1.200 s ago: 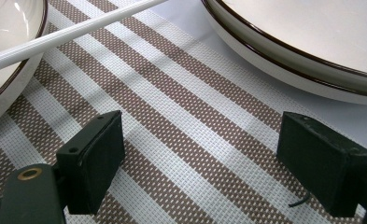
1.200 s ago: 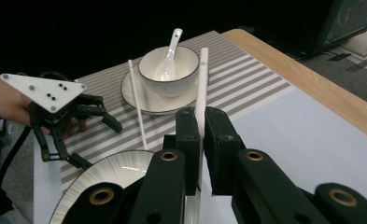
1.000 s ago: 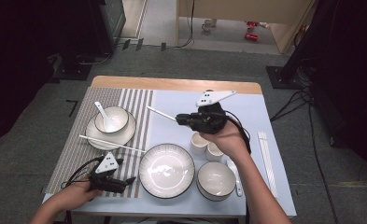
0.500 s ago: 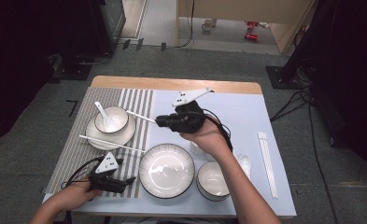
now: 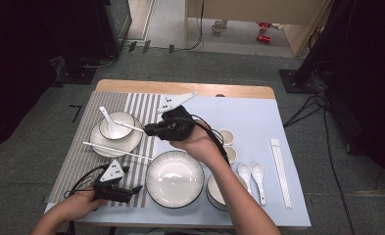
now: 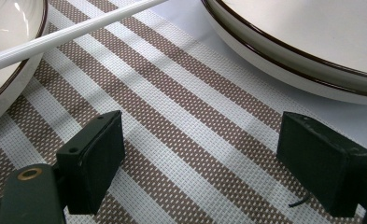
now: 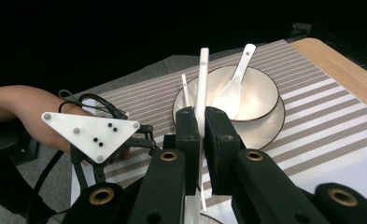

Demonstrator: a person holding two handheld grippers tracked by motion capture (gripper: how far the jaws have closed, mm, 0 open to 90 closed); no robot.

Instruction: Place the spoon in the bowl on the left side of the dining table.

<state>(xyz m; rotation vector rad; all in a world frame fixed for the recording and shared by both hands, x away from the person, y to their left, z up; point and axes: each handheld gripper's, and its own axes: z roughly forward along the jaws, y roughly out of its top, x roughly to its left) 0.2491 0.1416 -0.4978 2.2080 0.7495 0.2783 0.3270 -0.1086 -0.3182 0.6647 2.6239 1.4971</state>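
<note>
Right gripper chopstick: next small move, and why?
Probably carry it on over the plate and lower it beside the chopstick already lying across it. The right gripper is shut on a white chopstick whose tip hangs over the bowl, not yet set down.

Glossy white chopstick (image 7: 201, 88), woven striped placemat (image 6: 181, 154), glazed ceramic bowl (image 7: 253, 95)

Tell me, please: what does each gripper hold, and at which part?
The right gripper clamps a white chopstick near its lower end. The left gripper is open and holds nothing.
</note>
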